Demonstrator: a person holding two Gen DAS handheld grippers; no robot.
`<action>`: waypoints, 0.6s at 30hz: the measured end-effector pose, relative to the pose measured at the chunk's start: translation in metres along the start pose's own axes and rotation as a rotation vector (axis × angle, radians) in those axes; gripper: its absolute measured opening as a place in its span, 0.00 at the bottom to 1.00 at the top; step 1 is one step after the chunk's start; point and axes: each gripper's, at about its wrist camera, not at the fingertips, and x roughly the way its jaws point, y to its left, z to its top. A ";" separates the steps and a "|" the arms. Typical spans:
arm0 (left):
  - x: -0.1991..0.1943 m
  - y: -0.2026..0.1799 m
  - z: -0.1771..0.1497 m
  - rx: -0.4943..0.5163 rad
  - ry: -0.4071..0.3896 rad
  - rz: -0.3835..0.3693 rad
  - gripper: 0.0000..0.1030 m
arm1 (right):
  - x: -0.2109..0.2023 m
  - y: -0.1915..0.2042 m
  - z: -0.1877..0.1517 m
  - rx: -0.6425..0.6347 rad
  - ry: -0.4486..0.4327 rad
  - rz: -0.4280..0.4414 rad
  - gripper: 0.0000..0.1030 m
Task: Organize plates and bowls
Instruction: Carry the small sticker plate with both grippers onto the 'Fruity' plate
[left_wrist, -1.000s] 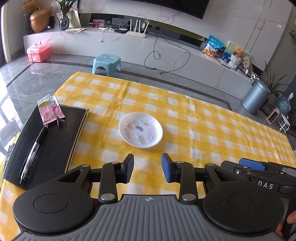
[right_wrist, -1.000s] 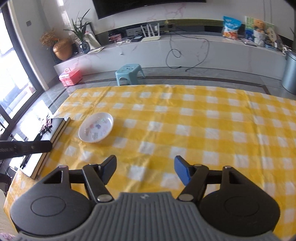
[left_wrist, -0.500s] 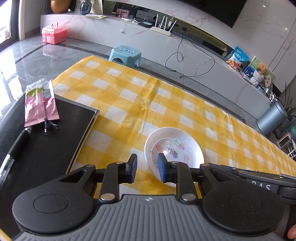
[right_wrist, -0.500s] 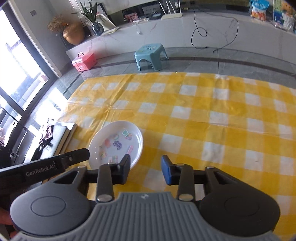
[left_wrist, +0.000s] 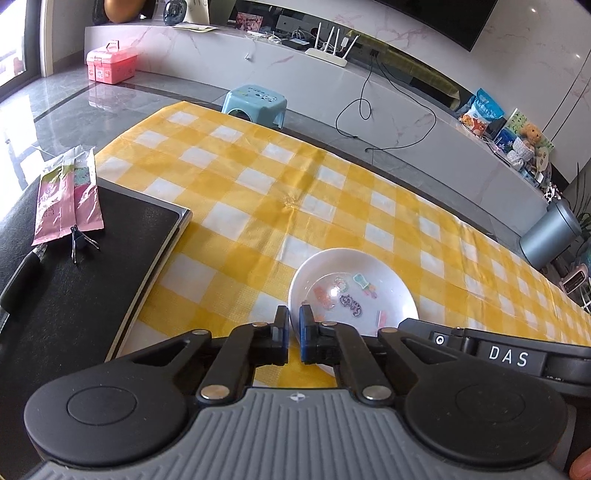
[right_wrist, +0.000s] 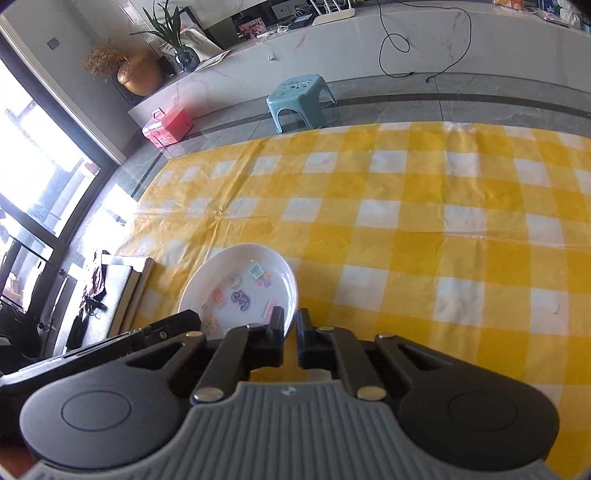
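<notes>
A shallow white plate (left_wrist: 351, 295) with small coloured stickers in it lies on the yellow checked tablecloth (left_wrist: 258, 192). My left gripper (left_wrist: 293, 325) is closing its jaws on the plate's near left rim, and the pads press the rim between them. In the right wrist view the same plate (right_wrist: 240, 284) has its right rim pinched by my right gripper (right_wrist: 291, 325), whose jaws are closing too. Part of the right gripper's body (left_wrist: 509, 354) reaches in beside the plate. The near edge of the plate is hidden behind the fingers.
A black pad (left_wrist: 92, 277) lies at the table's left edge, with pink packets (left_wrist: 66, 199), a binder clip (left_wrist: 79, 240) and a pen (left_wrist: 22, 269) on it. Beyond the table stand a blue stool (left_wrist: 255, 105) and a grey bin (left_wrist: 550, 232).
Both grippers came down and forward to the plate. Their jaws went from wide apart to closed on its rim, the left on the left side and the right on the right side.
</notes>
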 end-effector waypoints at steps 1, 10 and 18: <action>-0.003 -0.002 0.000 0.007 -0.006 0.000 0.05 | -0.002 0.002 -0.001 -0.004 -0.005 -0.002 0.04; -0.057 -0.039 -0.008 0.050 0.003 -0.050 0.05 | -0.071 0.001 -0.023 -0.018 -0.090 -0.031 0.03; -0.105 -0.090 -0.022 0.118 -0.038 -0.069 0.05 | -0.143 -0.018 -0.041 0.041 -0.155 -0.024 0.02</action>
